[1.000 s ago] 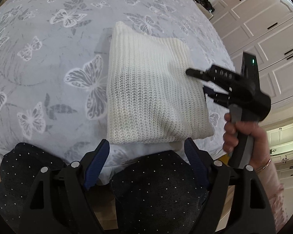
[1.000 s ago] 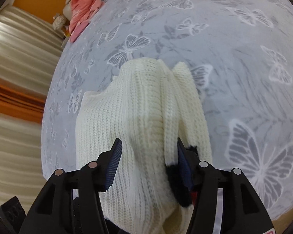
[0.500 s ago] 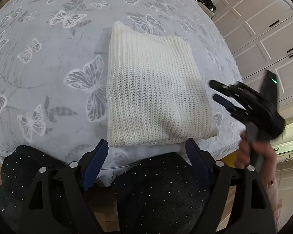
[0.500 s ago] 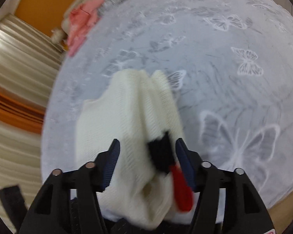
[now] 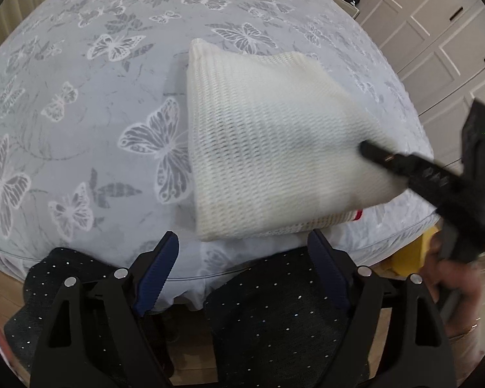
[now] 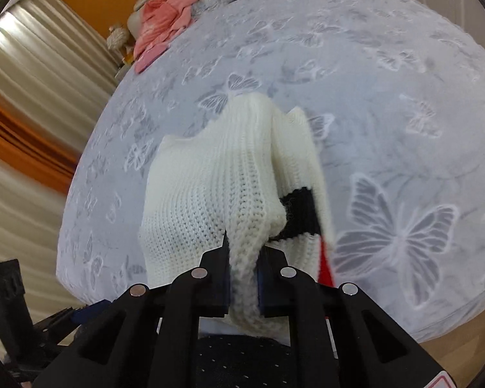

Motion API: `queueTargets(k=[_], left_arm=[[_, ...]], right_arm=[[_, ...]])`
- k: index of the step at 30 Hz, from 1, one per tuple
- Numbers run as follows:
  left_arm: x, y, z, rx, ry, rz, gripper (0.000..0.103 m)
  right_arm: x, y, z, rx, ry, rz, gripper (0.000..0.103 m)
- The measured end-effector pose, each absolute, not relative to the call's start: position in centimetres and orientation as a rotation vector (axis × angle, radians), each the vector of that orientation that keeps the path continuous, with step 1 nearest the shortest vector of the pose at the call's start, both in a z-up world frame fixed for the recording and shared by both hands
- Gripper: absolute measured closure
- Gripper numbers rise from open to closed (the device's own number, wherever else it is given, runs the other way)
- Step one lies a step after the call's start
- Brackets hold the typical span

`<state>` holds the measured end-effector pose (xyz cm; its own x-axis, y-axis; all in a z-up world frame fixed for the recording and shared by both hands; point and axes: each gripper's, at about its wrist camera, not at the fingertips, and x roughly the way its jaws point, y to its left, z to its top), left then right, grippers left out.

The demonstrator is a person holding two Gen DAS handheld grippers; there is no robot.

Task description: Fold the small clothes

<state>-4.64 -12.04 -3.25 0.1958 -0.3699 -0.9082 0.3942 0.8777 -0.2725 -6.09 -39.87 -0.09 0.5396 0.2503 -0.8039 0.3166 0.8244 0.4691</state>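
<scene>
The folded white sweater (image 5: pixel 274 148) lies on the bed (image 5: pixel 80 97) near its edge. The right gripper (image 6: pixel 242 278) has its jaws clamped on the sweater's near right corner and lifts it. The left gripper (image 5: pixel 242 252) hovers near the edge, jaws apart. A pink garment (image 6: pixel 165 22) lies far behind.

Left of the sweater (image 5: pixel 268 148) the bed (image 5: pixel 80 113) lies bare and wide, with open passage there. The sweater's right side is blocked by the right gripper (image 6: pixel 244 278), pinching its edge. A pink garment (image 6: pixel 165 37) sits at the far edge, well apart.
</scene>
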Motion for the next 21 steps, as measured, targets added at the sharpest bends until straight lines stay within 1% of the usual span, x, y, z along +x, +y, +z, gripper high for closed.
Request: queueTargets(k=[1, 4, 5, 6, 7, 8, 10, 12, 13, 14, 18, 19, 20, 21], left_arm=[[-4.7, -12.1, -3.3, 0.035, 1.264, -0.533, 0.023], [-4.8, -12.3, -3.6, 0.06, 1.265, -0.525, 0.023], [-4.8, -12.3, -3.7, 0.06, 1.268, -0.521, 0.023], [-4.9, -12.3, -3.7, 0.062, 1.271, -0.518, 0.023], [-4.8, -12.3, -3.8, 0.063, 1.275, -0.514, 0.023], [-4.8, -12.2, -4.0, 0.063, 1.281, -0.51, 0.023], [-4.7, -12.1, -4.3, 0.061, 1.291, -0.504, 0.022], [-4.5, -12.0, -4.6, 0.052, 1.305, -0.503, 0.022], [-4.3, -12.0, -4.6, 0.04, 1.311, -0.504, 0.021], [-4.0, -11.9, -4.6, 0.02, 1.315, -0.504, 0.019], [-3.0, -11.5, -4.8, -0.033, 1.327, -0.493, 0.019], [-2.9, -11.6, -4.9, -0.033, 1.326, -0.49, 0.019], [-2.7, -11.6, -4.8, -0.031, 1.322, -0.485, 0.019], [-2.6, -11.6, -4.8, -0.031, 1.32, -0.483, 0.019]], right_arm=[[-6.1, -40.1, -0.8, 0.626, 1.042, -0.051, 0.092], [-5.4, -40.0, -5.7, 0.607, 1.193, -0.067, 0.087], [-5.5, -39.6, -6.8, 0.61, 1.211, -0.067, 0.087], [-5.7, -39.3, -6.9, 0.615, 1.201, -0.067, 0.086], [-5.8, -39.2, -6.6, 0.621, 1.187, -0.072, 0.082], [-5.9, -39.1, -6.2, 0.637, 1.179, -0.074, 0.08], [-6.2, -39.4, -5.4, 0.667, 1.163, -0.078, 0.079], [-6.2, -39.9, -4.2, 0.677, 1.129, -0.082, 0.07], [-6.1, -40.3, -3.6, 0.672, 1.112, -0.087, 0.063], [-5.8, -40.8, -3.0, 0.668, 1.093, -0.088, 0.061], [-2.7, -42.0, -2.0, 0.692, 1.066, -0.061, 0.059], [-1.7, -42.3, -1.8, 0.685, 1.063, -0.055, 0.052], [-0.2, -42.4, -1.9, 0.67, 1.063, -0.052, 0.044], [1.1, -42.6, -2.2, 0.656, 1.074, -0.053, 0.041]])
